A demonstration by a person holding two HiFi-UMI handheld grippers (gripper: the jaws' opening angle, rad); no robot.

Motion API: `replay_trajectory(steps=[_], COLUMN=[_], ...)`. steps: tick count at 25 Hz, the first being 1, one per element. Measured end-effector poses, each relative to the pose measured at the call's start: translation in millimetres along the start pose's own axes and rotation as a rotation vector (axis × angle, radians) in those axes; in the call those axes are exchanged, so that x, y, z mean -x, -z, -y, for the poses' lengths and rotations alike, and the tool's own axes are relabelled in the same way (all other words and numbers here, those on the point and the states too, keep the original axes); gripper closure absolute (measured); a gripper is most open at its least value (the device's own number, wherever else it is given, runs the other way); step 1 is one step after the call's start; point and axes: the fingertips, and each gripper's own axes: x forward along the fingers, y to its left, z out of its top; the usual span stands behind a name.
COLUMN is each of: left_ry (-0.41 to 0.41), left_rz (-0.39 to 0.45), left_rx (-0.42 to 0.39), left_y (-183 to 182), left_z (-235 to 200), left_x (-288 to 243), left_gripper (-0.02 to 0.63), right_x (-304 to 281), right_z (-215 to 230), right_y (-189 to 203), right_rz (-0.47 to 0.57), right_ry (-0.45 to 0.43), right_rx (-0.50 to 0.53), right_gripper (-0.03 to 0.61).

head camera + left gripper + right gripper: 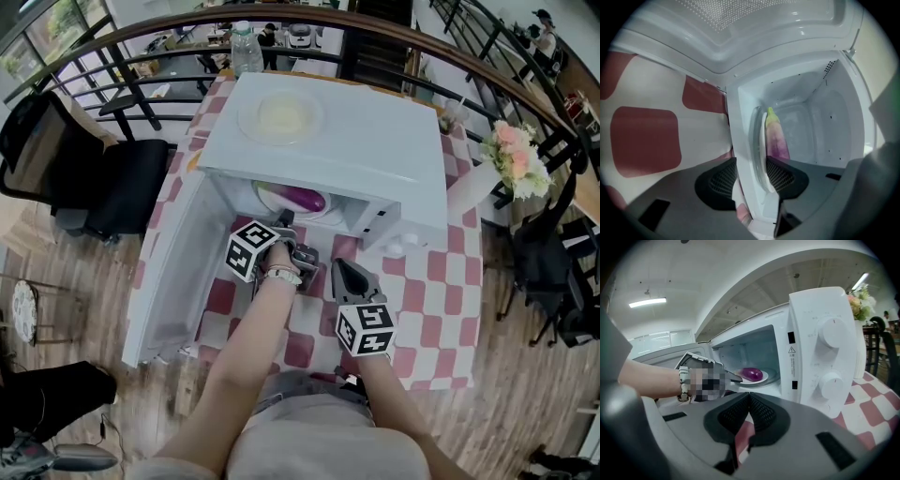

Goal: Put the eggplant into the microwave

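A purple eggplant (306, 199) lies on a white plate (281, 208) inside the open white microwave (375, 150). My left gripper (286, 222) reaches into the cavity mouth. In the left gripper view the eggplant (776, 137) shows its green stem end, and the plate's rim (759, 140) runs between the parted pads of the left gripper (752, 177), which is open. The right gripper view shows the eggplant (752, 373) on the plate (763, 378), with the left gripper (736, 378) at the rim. My right gripper (750, 399) is shut and empty, in front of the microwave (345, 270).
The microwave door (183, 272) hangs open to the left over the red-and-white checked cloth (441, 291). A glass dish (279, 116) rests on the microwave top, a water bottle (246, 49) behind it. Flowers (514, 157) stand at the right, a black chair (112, 187) at the left.
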Motion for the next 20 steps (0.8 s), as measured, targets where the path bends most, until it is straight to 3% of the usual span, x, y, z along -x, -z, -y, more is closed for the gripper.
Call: replay_trajectory(steps=[11,20], left_ry=[-0.035,0.012], left_rz=[-0.039,-0.046], left_rx=[-0.022,-0.056], left_y=[-0.2,-1.5], left_z=[2.2,10.8], left_x=[-13.5,-7.3], left_gripper=[0.391,0.354], right_x=[-3.4,-0.5], right_z=[3.9,0.9], right_y=[4.6,-0.3], right_rz=[-0.010,0.001], right_ry=[0.004,-0.008], right_rx=[-0.012,0.001], right_gripper=[0.555,0.555])
